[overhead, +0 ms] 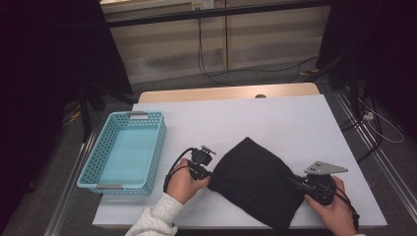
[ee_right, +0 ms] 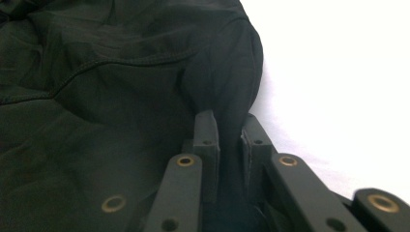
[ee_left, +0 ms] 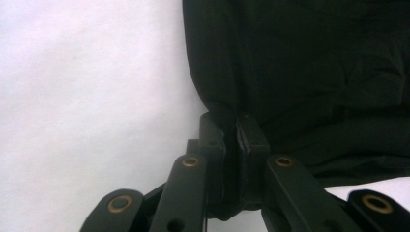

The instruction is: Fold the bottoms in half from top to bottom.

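Note:
A black cloth garment lies folded on the white table, near its front edge. My left gripper is at the cloth's left edge; in the left gripper view its jaws are shut on a pinch of the black cloth, left gripper. At the cloth's right edge, held in the right hand, is my right gripper. In the right gripper view a fold of the black cloth runs between the jaws of the right gripper, which is shut on it.
A light blue perforated basket stands on the table's left side, left of my left hand. Beyond the table's far edge lie a wooden strip and cables on the floor. White table surface stretches behind the cloth.

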